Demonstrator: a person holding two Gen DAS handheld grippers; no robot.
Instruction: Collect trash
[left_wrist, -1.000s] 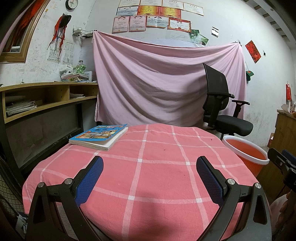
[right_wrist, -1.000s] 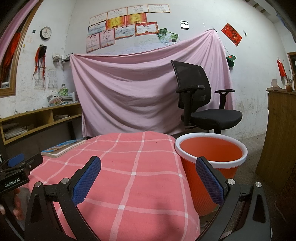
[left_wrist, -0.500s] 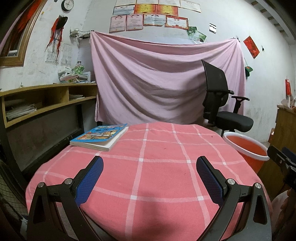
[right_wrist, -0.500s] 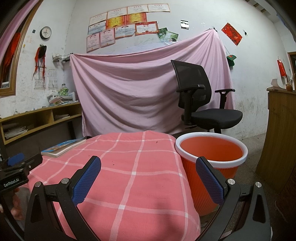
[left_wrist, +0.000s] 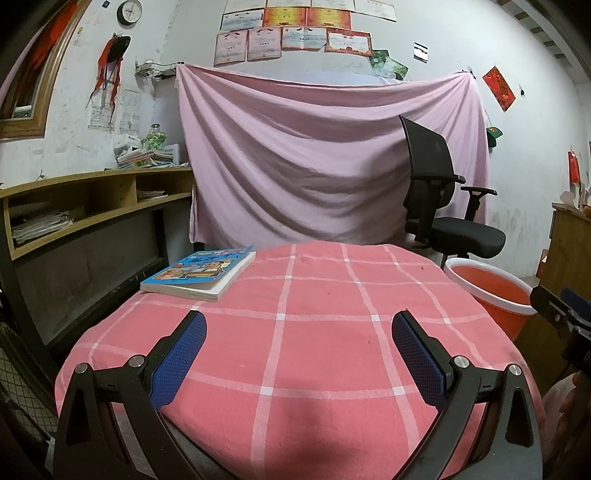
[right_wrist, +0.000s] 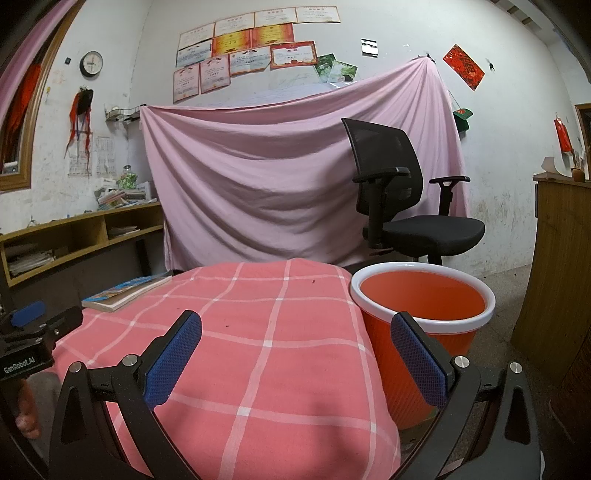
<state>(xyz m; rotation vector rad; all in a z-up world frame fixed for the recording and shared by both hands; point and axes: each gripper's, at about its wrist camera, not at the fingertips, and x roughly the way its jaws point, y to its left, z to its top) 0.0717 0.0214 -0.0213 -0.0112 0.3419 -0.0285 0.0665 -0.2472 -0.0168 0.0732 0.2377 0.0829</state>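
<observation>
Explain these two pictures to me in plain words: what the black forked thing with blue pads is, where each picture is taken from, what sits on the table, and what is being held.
There is no robot here. A person holds one pair of tongs in each hand, and a small camera on each looks forward along its two blue-padded fingers.

One picture is from the left tongs, the other from the right tongs. Both pairs are open and hold nothing.

Ahead is a table under a pink checked cloth. On it lies a book, at the far left. Beside the table, on the right, stands an orange bin with a white rim. I see no trash on the cloth except a few tiny dark specks.
</observation>
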